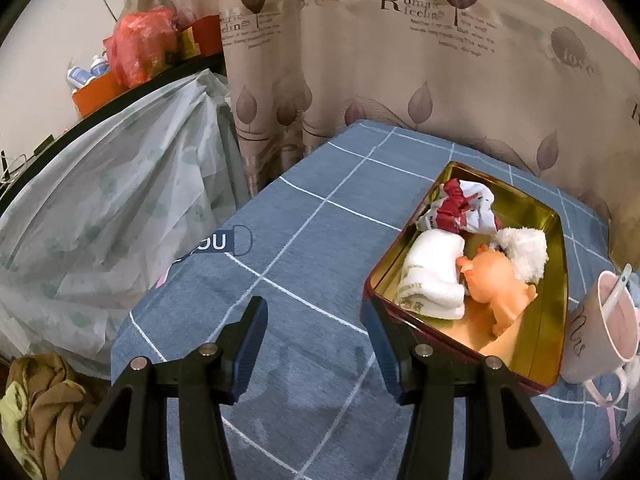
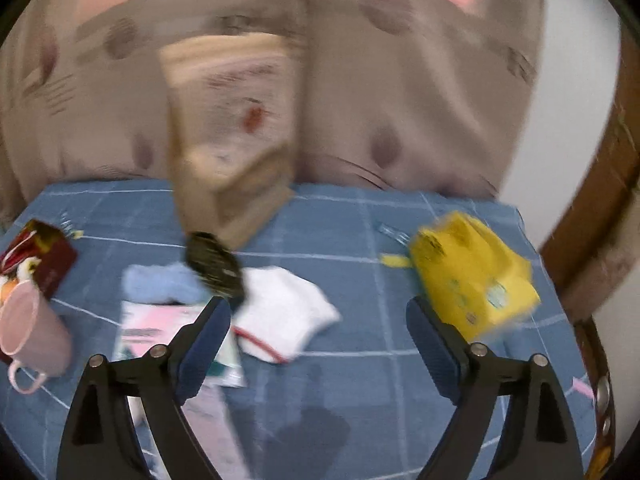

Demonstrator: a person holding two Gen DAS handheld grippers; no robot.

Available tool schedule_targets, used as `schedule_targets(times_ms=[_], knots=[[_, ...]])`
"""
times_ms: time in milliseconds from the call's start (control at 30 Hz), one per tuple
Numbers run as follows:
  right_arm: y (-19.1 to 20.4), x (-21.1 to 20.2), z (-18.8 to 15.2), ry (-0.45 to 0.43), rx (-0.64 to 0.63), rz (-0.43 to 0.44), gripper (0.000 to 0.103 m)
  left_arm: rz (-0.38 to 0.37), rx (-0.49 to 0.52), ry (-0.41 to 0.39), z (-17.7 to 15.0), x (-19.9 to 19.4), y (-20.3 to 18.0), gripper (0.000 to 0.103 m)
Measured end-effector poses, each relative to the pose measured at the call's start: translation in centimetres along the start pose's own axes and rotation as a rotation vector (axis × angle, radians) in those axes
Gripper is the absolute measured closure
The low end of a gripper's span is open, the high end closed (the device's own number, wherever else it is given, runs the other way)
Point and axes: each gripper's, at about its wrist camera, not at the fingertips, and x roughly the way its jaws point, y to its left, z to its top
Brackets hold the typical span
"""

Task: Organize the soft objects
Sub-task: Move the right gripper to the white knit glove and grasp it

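Both tongs (image 1: 318, 350) (image 2: 319, 346): black arms w/ blue pads (silver round screws).

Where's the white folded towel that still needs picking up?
Right wrist view, centre: the white towel lies on the blue checked cloth, just right of the light blue cloth, with the yellow pack further right.

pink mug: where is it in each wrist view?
Left wrist: pink mug at the right edge, just right of the tin, spoon inside.
Right wrist: mug at the left edge, blurred, tin just behind it.
Shared landmark: the tin, next to the mug in both views.
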Motion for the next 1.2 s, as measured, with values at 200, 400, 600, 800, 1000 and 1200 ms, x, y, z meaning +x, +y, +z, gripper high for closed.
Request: schedule_targets(times_ms=[200,400,600,800,1000,1200], knots=[[-1.3,1.7,-2.2,0.039,0.024,0.019,0.015,0.013,0.02,0.013,-0.2,0.4,-0.4,0.051],[1.7,5.8,-2.9,0.072,-0.02,0.06,0.015,0.012,0.032,0.003,-0.4,0.4,-0.8,0.051],[2.9,10.3,-2.7,0.113,-0.008,0.021,0.015,0.0,0.053,-0.011,-0.6,-0.4,-1.6,0.051],[3.0,13.0,-2.4,0.1,-0.013,0.026,0.017,-0.06,0.127,-0.044,-0.5,-2.7,-3.9,0.051],[3.5,13.2,-2.4,0.097,-0.031,0.099,0.053,-0.109,0.202,-0.079,0.1,-5.4,-6.7,0.051],[2.2,12.0,-3.3,0.086,-0.011,0.08,0.065,-0.216,0.276,-0.089,0.4,-7.7,-10.7,0.048]])
